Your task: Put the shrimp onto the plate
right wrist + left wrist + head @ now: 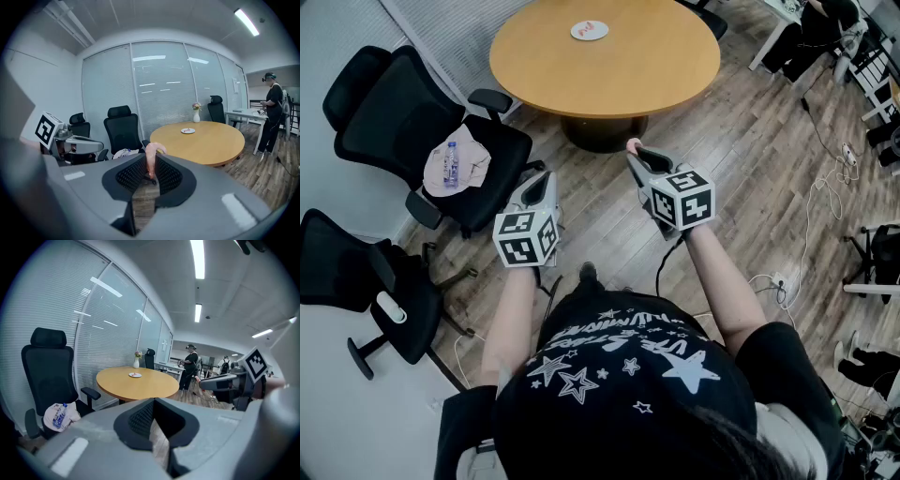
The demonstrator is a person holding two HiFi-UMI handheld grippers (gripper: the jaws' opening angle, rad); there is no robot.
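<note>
At the far left of the head view two black office chairs (pixel 380 98) stood on the wooden floor (pixel 750 159), and the seat of the upper one carried a pale cloth (pixel 473 155) with a water bottle (pixel 450 164) lying on it. Just right of that chair the person held the left gripper (pixel 546 180) out in front of the body, above the floor. In the left gripper view its jaws stood a little apart, with a narrow strip of floor showing through the gap and nothing between the dark pads (pixel 140 420). The right gripper (pixel 636 153) was held beside it at about the same height, the two apart from each other and both short of the table. In the right gripper view its jaws were clamped on the shrimp (pixel 151 159), a pale pink curl that stood upright between the pads with its bent end poking out above the tips. Beyond both grippers stood a round wooden table (pixel 609 66) on a dark base. A small white plate (pixel 589 30) lay on its far side, well apart from the shrimp, with something reddish on it that was too small to make out. A white vase (pixel 196 117) with flowers stood behind the table near the blinds. At the right, white cables (pixel 811 216) trailed across the floor, and a person (pixel 271 112) stood by a desk
</note>
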